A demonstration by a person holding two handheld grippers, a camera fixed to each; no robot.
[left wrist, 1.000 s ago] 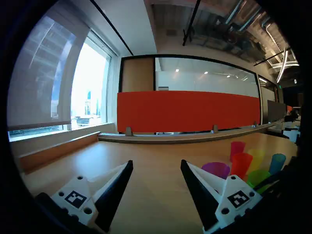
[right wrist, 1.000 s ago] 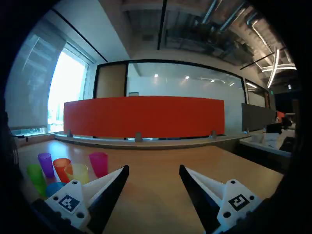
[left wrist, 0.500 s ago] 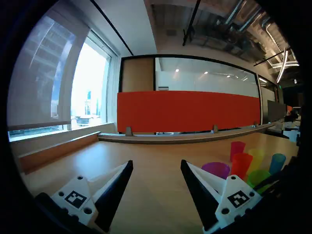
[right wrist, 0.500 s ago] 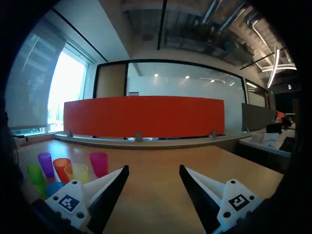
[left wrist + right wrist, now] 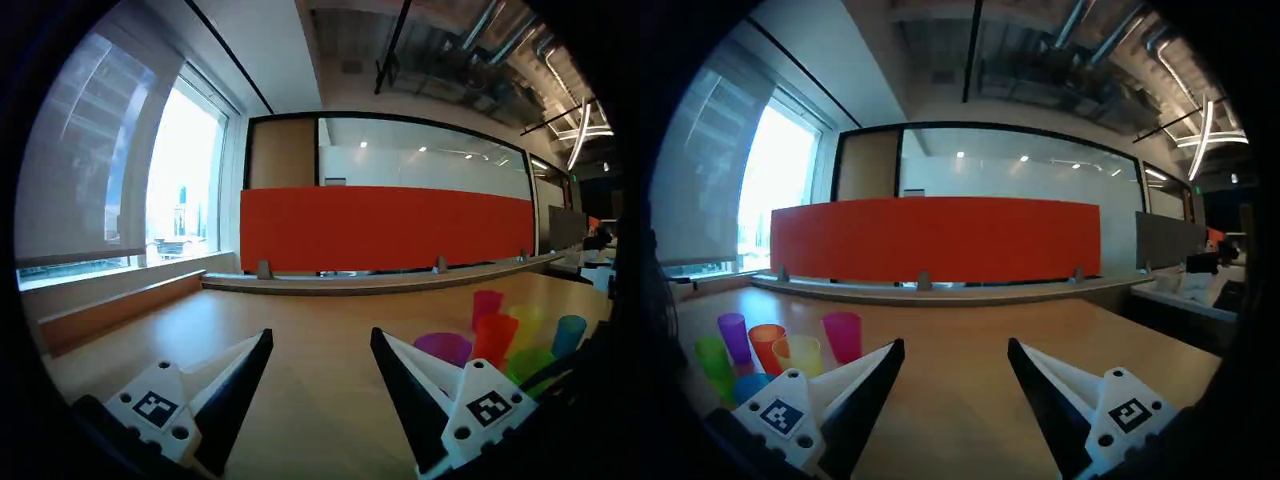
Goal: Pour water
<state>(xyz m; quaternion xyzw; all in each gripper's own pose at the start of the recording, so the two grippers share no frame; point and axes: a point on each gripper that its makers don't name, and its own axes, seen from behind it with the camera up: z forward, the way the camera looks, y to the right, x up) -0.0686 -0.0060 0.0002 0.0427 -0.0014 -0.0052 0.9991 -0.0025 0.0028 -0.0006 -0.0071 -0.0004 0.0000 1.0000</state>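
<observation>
A broad wooden table (image 5: 240, 312) stretches ahead of both claws to an orange divider panel (image 5: 384, 228) at its far edge. The left gripper (image 5: 320, 332) and the right gripper (image 5: 955, 342) each have their fingers spread wide over bare wood, gripping nothing. The coloured cups (image 5: 496, 336) cluster just beyond the left gripper's right finger and, in the right gripper view, just beyond that gripper's left finger. Whether any holds water is unclear.

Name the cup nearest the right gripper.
The blue cup: lowest in the right gripper view, hidden partly behind the right gripper's finger; the other cups stand farther off.
</observation>
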